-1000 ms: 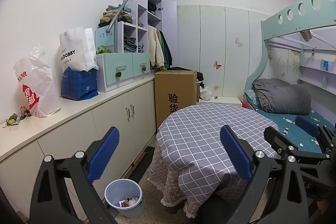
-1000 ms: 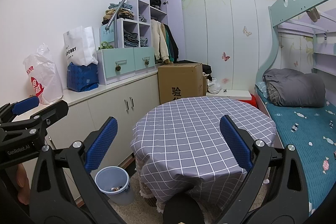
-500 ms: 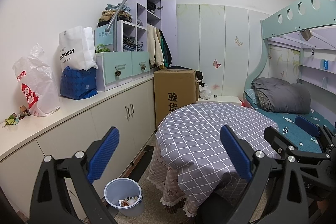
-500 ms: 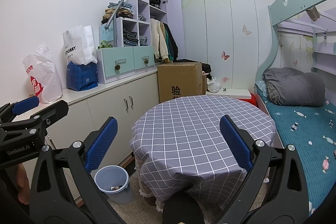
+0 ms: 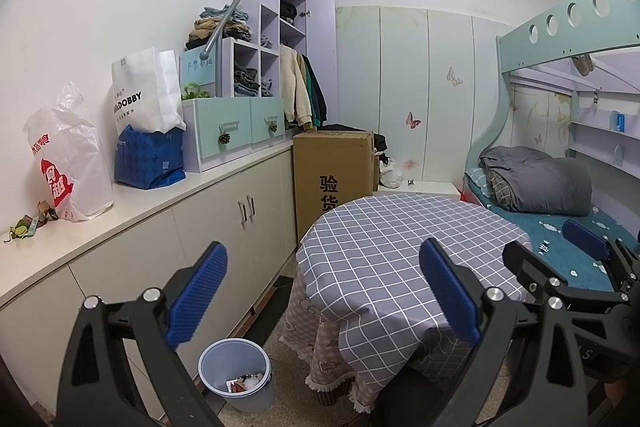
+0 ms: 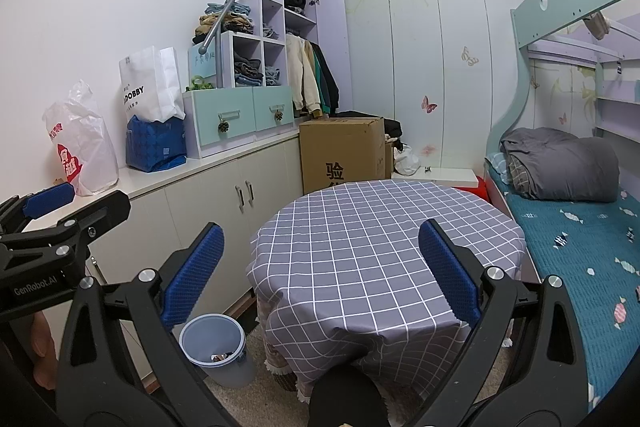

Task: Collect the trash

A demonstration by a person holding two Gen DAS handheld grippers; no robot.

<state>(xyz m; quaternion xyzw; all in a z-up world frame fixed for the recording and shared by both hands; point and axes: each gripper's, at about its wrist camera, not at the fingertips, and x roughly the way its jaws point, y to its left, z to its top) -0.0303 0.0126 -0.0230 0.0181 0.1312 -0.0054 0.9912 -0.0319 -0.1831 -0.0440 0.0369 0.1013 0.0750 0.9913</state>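
A small blue waste bin (image 5: 236, 373) with scraps inside stands on the floor between the cabinets and the round table; it also shows in the right wrist view (image 6: 214, 347). Crumpled green and brown wrappers (image 5: 28, 223) lie on the white counter at the far left. My left gripper (image 5: 322, 287) is open and empty, held above the bin and the table edge. My right gripper (image 6: 320, 267) is open and empty above the table. The left gripper shows at the left edge of the right wrist view (image 6: 52, 227).
A round table with a grey checked cloth (image 5: 400, 251) fills the middle. A white counter (image 5: 132, 211) carries a white plastic bag (image 5: 68, 163), a blue bag (image 5: 150, 159) and drawers. A cardboard box (image 5: 334, 175) stands behind the table. A bunk bed (image 5: 560, 187) is on the right.
Both views have shifted only slightly. Both grippers stay open and empty.
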